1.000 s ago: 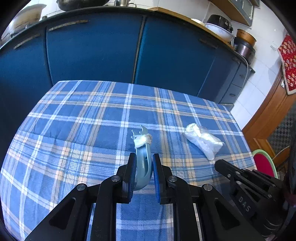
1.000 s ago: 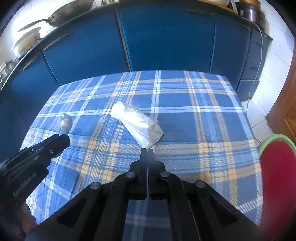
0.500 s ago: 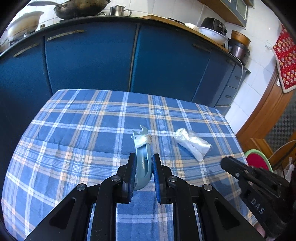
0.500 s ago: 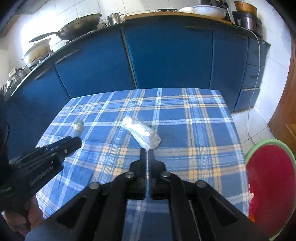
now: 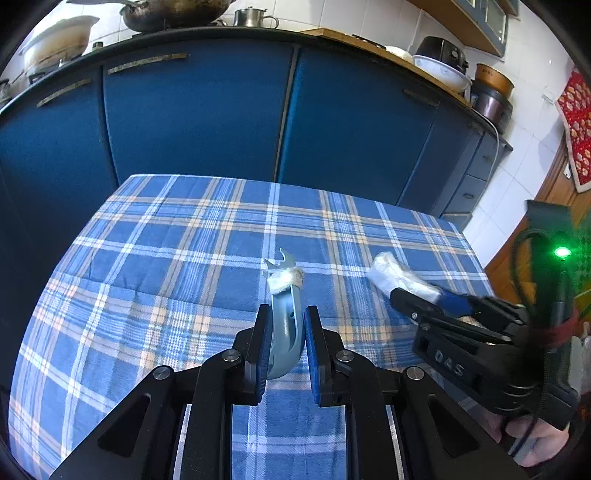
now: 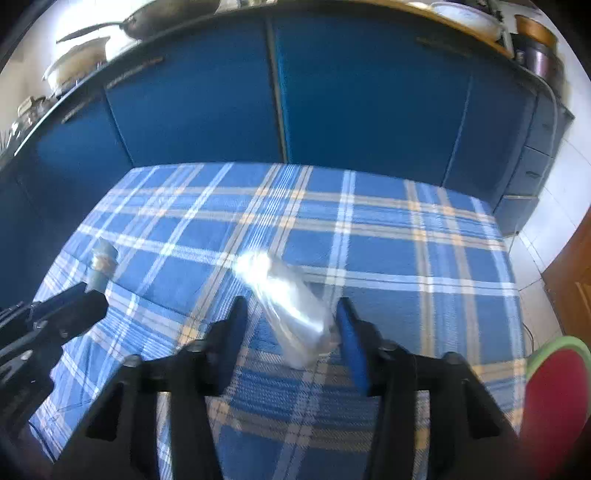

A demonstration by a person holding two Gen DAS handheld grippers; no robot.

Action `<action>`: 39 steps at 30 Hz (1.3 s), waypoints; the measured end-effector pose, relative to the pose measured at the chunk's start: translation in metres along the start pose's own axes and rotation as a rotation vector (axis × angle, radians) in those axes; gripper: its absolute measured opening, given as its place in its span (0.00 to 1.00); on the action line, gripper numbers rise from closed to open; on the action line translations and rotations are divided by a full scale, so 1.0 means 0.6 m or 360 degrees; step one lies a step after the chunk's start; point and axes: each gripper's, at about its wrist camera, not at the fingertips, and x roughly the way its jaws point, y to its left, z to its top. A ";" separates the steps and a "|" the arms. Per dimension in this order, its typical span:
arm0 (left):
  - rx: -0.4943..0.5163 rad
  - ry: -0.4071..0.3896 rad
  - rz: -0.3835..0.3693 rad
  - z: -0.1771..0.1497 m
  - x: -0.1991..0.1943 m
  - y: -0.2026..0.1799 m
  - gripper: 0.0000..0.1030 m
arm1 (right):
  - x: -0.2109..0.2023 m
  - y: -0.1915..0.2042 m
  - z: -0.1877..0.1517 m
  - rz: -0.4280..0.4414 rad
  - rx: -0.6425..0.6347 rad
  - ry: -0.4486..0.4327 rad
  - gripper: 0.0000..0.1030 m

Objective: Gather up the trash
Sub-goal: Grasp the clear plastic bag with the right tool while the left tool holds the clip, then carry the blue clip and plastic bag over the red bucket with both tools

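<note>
Left gripper (image 5: pixel 284 330) clamped on curved grey-blue plastic scrap (image 5: pixel 283 334), right gripper (image 6: pixel 291 325) just opening around crinkly clear plastic wrapper (image 6: pixel 291 314) mid-table, not gripping, might just shove it away.

A home kitchen is shown: blue cabinet doors (image 5: pixel 207 110) are seen at twelve o'clock under a dark counter, on which a wok (image 5: pixel 173 13), a steel pot (image 5: pixel 253 17) and a rice cooker (image 5: pixel 445 53) are set; white wall tiles (image 5: pixel 532 74) are seen at two o'clock.

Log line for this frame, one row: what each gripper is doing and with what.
left gripper: shut on blue tool | right gripper: jaws just opening, astride clear plastic wrapper, not gripped | wrapper on plaid tablecloth
</note>
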 end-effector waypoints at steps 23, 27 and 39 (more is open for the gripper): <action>0.0204 -0.0035 -0.0174 -0.015 -0.050 -0.125 0.17 | -0.201 -0.100 -0.105 -0.0014 0.0340 -0.0180 0.30; 0.0285 -0.0040 -0.0230 -0.022 -0.063 -0.173 0.17 | -0.241 -0.135 -0.131 -0.0064 0.0422 -0.0209 0.30; 0.0517 -0.0039 -0.0392 -0.049 -0.089 -0.321 0.17 | -0.312 -0.231 -0.203 -0.0248 0.0613 -0.0222 0.30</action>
